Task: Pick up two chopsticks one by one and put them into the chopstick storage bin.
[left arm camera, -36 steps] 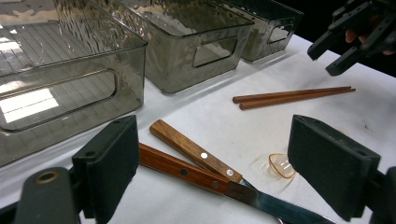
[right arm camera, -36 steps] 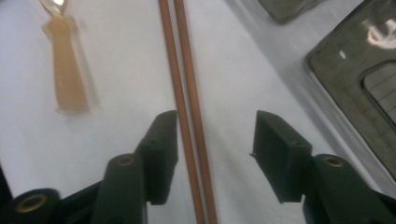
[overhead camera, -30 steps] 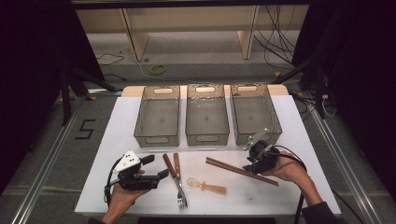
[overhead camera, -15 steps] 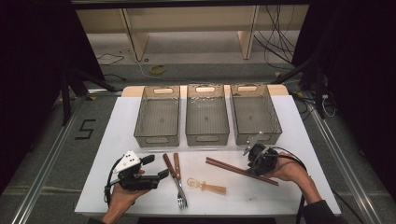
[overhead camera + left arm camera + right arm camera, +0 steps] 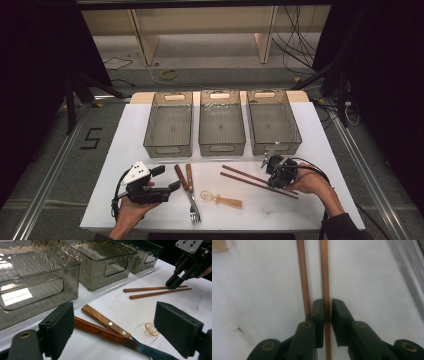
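Right gripper [image 5: 325, 308] down on the white table [image 5: 320, 150], jaws narrowed around one of two chopsticks [image 5: 325, 272]; stick sits between the pads, whether squeezed tight cannot tell. Second chopstick [image 5: 303, 275] lies just beside it, outside the jaws. Left gripper [image 5: 120, 332] wide open, holding nothing, aimed at two wooden-handled utensils [image 5: 105, 325] lying side by side. Small clear spoon [image 5: 220, 199] near them. Three grey bins [image 5: 221, 125] in a row behind

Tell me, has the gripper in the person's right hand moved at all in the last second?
Yes, slightly. The right gripper has dropped from the right bin's front corner toward the person, onto the chopsticks.
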`<action>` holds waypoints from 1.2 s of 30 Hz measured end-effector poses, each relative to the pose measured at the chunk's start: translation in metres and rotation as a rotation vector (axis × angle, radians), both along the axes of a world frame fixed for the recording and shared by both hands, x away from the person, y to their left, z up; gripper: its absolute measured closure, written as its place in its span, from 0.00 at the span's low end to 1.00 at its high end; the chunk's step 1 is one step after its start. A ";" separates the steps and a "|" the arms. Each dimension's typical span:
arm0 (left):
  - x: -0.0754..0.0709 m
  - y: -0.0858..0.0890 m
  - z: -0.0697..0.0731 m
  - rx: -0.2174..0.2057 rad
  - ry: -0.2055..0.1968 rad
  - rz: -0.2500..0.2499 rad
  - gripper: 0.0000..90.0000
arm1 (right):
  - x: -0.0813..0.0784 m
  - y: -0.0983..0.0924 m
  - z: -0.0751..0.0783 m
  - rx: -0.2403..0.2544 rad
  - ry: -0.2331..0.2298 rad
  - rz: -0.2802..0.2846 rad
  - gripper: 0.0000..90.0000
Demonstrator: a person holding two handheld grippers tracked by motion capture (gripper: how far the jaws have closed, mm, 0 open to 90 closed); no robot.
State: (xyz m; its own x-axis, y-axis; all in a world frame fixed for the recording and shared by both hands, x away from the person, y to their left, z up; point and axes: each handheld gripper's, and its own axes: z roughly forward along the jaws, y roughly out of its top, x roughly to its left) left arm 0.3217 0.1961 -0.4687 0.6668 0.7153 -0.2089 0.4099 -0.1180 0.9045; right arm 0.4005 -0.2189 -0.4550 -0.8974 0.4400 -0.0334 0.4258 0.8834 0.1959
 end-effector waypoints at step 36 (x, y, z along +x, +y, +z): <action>0.002 -0.007 0.003 0.029 0.003 -0.059 0.18 | -0.014 0.013 0.033 0.126 -0.069 0.056 0.95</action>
State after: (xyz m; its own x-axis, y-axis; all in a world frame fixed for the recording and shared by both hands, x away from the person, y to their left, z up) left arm 0.3241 0.1896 -0.4655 0.7074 0.6806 -0.1908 0.4044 -0.1683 0.8990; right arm 0.3869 -0.2055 -0.4217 -0.9182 0.3938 -0.0436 0.3581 0.8720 0.3337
